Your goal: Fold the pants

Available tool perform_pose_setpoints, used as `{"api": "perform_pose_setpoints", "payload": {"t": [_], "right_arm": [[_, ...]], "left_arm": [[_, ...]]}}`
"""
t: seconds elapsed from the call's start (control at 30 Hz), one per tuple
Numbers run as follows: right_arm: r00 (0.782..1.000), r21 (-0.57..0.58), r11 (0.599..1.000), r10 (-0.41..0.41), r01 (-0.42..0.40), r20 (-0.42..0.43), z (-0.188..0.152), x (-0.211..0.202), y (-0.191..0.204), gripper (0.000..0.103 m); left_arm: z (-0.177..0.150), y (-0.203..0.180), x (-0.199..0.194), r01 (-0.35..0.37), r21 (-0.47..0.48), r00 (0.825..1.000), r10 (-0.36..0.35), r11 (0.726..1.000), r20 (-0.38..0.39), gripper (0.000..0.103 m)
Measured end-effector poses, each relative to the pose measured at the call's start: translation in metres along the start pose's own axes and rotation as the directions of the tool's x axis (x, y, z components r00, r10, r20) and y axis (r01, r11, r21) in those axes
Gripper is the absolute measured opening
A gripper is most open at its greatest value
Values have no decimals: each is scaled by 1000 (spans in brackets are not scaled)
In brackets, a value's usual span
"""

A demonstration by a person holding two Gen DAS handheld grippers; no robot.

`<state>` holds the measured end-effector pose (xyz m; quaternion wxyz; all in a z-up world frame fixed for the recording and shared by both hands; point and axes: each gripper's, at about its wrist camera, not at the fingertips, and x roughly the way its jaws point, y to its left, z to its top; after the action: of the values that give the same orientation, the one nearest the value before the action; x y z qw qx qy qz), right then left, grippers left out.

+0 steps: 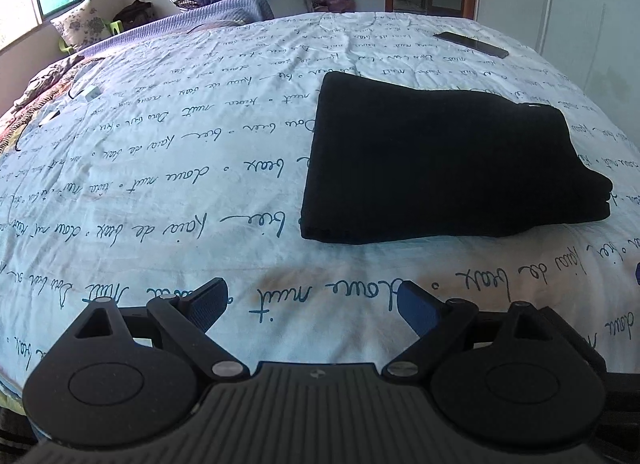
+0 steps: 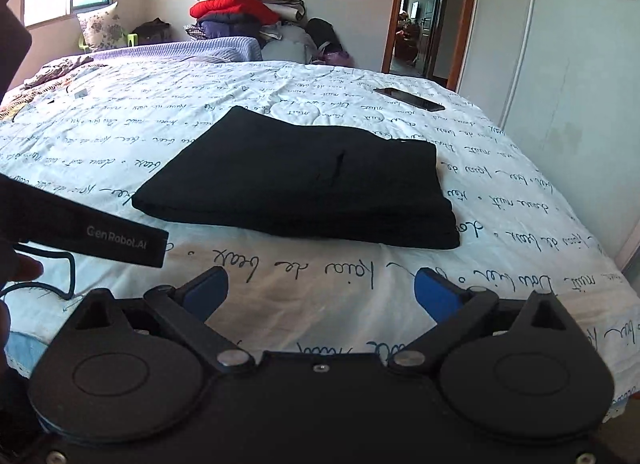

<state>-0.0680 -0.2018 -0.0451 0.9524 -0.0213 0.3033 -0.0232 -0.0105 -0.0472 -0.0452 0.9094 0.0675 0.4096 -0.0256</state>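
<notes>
Black pants (image 2: 304, 180) are lying folded on the bed (image 2: 520, 256), ahead of both grippers, long axis running across. The right gripper (image 2: 320, 288) and left gripper (image 1: 312, 304) are holding fingers wide, empty; the right seems nearer.

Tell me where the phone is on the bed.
The phone lies flat on the bedspread near the far right corner in both wrist views, beyond the folded black pants and apart from them, toward the doorway.
</notes>
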Motion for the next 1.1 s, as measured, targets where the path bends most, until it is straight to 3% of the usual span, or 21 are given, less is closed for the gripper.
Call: {"api": "perform_pose_setpoints", "payload": {"t": [1.1], "right_arm": [[1000,4,1000,12,-12,-21,-3,3,-7,101]], "left_arm": [[-4,-2,8,0,19,999,1,1000,-38,93]]}}
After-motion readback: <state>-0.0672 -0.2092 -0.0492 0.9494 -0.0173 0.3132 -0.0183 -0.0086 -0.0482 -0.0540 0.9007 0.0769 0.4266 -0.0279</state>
